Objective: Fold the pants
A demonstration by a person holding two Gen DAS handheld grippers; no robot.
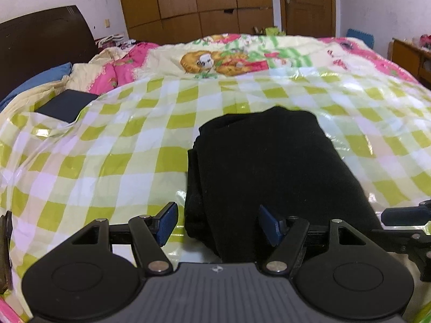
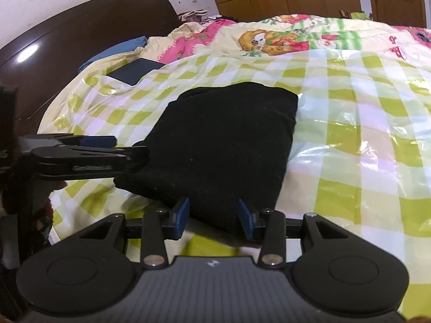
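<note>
The black pants (image 1: 264,167) lie folded into a compact rectangle on the green-and-white checked plastic sheet (image 1: 107,161) over the bed. My left gripper (image 1: 218,222) is open, its blue pads either side of the near left edge of the pants, holding nothing. In the right wrist view the pants (image 2: 223,140) lie straight ahead. My right gripper (image 2: 214,215) is open at their near edge, empty. The left gripper shows in the right wrist view (image 2: 102,148) at the pants' left side. Part of the right gripper shows at the right edge of the left wrist view (image 1: 409,226).
A dark flat box (image 1: 67,105) lies on the sheet at far left. A cartoon-print quilt (image 1: 229,56) covers the far bed. A dark headboard (image 1: 40,43) stands left, wooden wardrobes (image 1: 202,5) behind, a wooden cabinet (image 1: 412,53) far right.
</note>
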